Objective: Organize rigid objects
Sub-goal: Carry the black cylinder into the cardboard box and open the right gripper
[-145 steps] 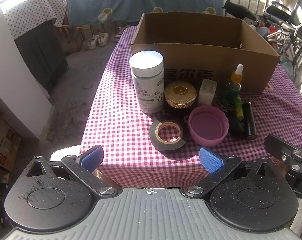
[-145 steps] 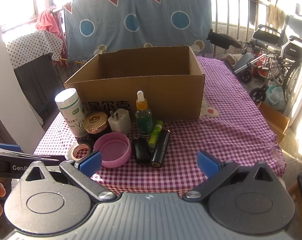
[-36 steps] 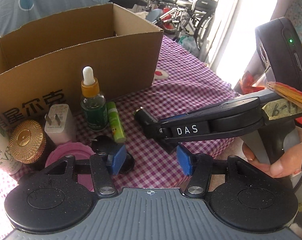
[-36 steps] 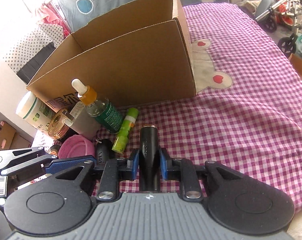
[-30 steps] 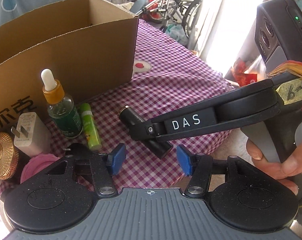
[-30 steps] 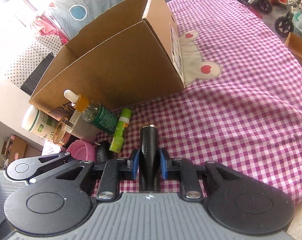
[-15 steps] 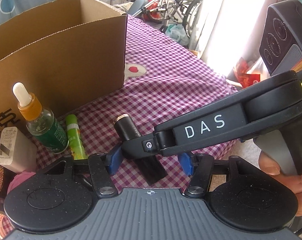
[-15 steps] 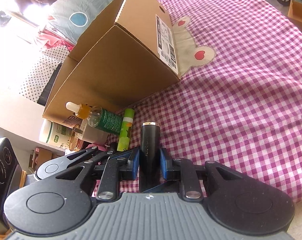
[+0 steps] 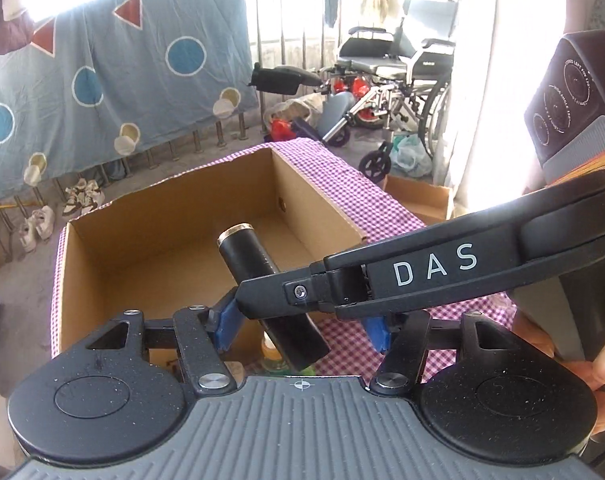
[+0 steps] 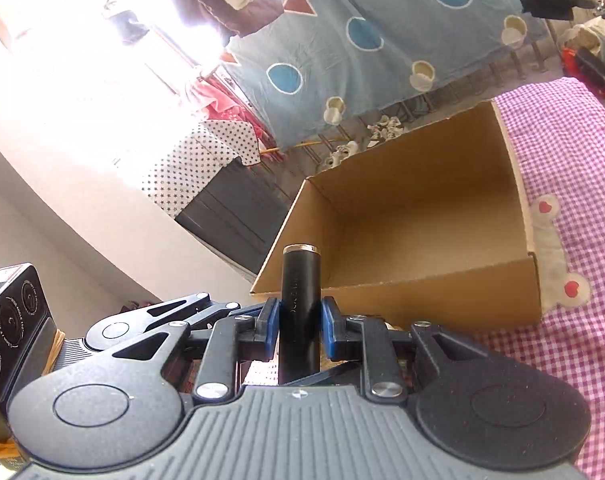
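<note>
Our right claw [image 10: 300, 330] grips the black tube [image 10: 300, 300], raised over the cardboard box [image 10: 442, 216] at its near wall (gold-rimmed end forward); our left claw [image 9: 302, 326] hangs half-spread beneath, holding nothing.

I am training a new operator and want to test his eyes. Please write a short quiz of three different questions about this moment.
1. True or false: the right gripper is closed on the black cylindrical tube with a metal rim.
2. Multiple choice: seen from the left wrist camera, where is the tube's metal-rimmed end? A) flat on the checked cloth B) over the open brown cardboard box C) inside a pink lid
3. Fill in: the left gripper holds ____.

Key: 1 true; 2 B; 3 nothing (its blue pads stand apart, with the tube between them but not pinched).
</note>
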`<act>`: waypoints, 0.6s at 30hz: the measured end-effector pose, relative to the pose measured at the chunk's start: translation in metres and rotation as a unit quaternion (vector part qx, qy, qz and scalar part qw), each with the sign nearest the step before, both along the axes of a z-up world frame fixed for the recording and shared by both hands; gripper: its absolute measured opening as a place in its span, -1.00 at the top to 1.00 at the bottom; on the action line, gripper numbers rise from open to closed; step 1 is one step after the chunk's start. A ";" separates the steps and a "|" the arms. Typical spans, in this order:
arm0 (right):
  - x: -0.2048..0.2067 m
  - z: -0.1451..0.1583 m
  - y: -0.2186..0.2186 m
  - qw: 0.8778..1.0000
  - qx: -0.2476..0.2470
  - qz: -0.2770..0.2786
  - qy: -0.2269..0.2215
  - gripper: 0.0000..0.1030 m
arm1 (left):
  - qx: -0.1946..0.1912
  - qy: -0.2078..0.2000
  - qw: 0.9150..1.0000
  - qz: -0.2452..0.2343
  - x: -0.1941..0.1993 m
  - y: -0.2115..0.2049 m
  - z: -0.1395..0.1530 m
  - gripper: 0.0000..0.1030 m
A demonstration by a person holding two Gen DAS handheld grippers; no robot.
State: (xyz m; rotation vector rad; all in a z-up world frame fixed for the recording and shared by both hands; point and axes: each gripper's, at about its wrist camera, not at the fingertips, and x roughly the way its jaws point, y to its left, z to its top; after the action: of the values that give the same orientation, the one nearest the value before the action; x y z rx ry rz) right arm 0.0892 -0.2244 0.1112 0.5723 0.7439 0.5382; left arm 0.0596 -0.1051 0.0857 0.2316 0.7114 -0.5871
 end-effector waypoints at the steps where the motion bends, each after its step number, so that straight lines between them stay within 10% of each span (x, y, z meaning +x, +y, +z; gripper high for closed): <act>1: 0.016 0.005 0.006 1.000 0.004 0.009 0.002 0.53 | -0.005 0.013 1.000 0.010 0.012 0.006 0.004 -0.23; 10: 0.185 -0.036 0.057 0.988 0.015 0.022 0.149 0.54 | 0.022 0.088 0.990 0.111 0.135 0.046 -0.035 -0.26; 18: 0.254 -0.115 0.096 0.967 -0.024 -0.002 0.255 0.54 | 0.034 0.130 0.977 0.166 0.162 0.086 -0.060 -0.27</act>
State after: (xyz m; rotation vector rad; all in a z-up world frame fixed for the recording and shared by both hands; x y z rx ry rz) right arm 0.3430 -0.1280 -0.0040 0.6772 1.2401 0.3673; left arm 0.2220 -0.0192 0.0260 0.0947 1.0010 -0.2746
